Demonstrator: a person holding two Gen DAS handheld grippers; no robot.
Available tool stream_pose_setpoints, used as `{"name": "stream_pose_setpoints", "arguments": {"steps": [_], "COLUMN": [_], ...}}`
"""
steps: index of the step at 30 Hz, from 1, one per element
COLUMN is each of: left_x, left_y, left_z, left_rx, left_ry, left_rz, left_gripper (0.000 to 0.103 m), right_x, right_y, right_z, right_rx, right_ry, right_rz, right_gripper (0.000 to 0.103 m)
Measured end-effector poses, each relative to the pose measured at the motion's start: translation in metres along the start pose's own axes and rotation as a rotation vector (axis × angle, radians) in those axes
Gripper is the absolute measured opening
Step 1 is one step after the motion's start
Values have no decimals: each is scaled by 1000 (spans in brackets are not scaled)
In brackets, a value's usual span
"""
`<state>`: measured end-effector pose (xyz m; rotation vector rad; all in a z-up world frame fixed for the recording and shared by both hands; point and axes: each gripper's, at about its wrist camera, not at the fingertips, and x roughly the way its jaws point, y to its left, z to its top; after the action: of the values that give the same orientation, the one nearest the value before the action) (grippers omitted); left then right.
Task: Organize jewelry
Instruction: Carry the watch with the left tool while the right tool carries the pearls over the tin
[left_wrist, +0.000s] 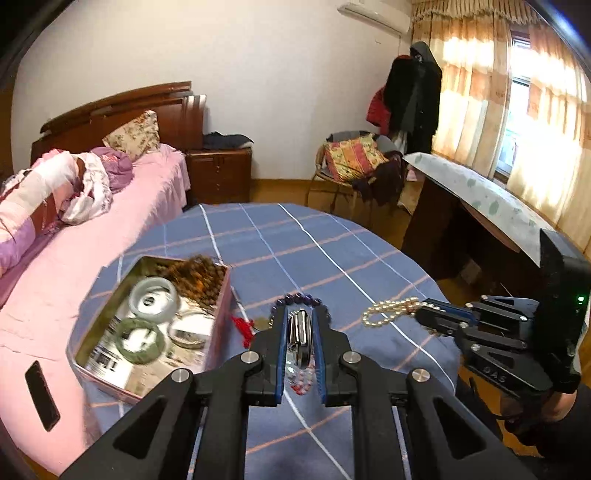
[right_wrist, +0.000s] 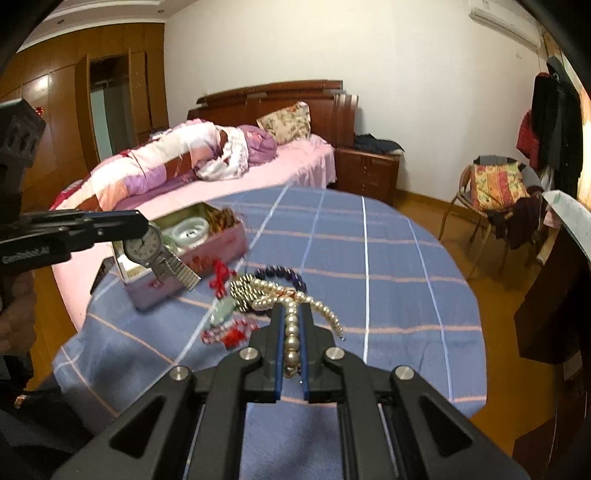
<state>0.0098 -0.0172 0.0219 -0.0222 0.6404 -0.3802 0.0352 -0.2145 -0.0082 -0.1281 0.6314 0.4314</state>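
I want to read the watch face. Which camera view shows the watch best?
The right wrist view: the watch hangs from the left gripper, dial facing the camera, band dangling. The left wrist view shows only its metal band edge-on between the fingers, no dial.

A pink bed (right_wrist: 295, 162) runs along the wall, rumpled quilt (right_wrist: 166, 162) heaped on it, floral pillow (right_wrist: 286, 122) at the headboard. Chair (right_wrist: 495, 188) piled with clothes, coats (left_wrist: 415, 96) hanging, sunlit curtains (left_wrist: 480, 96) beyond.

Two bangles (left_wrist: 154, 297), one watch (right_wrist: 143, 244)
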Motion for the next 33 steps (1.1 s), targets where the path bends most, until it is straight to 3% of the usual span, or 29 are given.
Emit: {"name": "stream_pose_setpoints", "arguments": {"steps": [17, 33], "left_x": [-17, -14], "left_y": [71, 119], "left_z": [22, 14], "left_rx": [-91, -164], "left_ry": [-74, -66], "left_rz": [146, 233], "left_gripper": [12, 12], "right_x": [13, 48], "right_y": [39, 86], "right_z": [43, 74], "right_rx": [-65, -126], "right_ry": [-87, -78], "right_rz": [100, 200], "right_gripper": [9, 9]}}
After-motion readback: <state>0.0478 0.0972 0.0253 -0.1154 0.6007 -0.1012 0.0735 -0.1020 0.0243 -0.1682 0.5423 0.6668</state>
